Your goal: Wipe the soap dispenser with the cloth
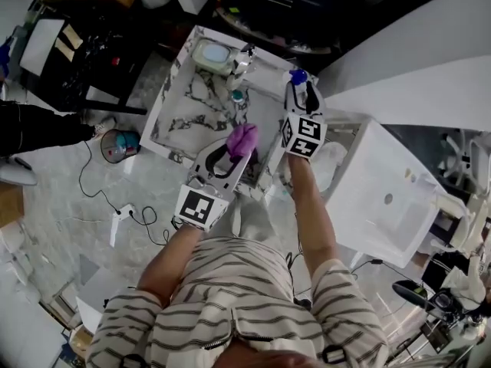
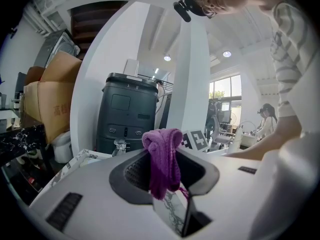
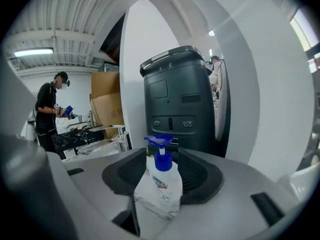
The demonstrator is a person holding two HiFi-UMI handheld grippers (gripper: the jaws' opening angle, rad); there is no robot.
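Observation:
My left gripper is shut on a bunched purple cloth; in the left gripper view the cloth droops over the jaws. To its right, my right gripper holds a clear soap dispenser with a blue pump above the right edge of the marble counter. In the right gripper view the dispenser leans slightly left and fills the gap of the gripper, its sides meeting both pads. The two grippers sit side by side, a short way apart.
The marble-patterned counter carries a faucet, a small bottle and a pale dish. A white basin unit stands at the right. A dark bin is ahead, with cardboard boxes and a person to the left.

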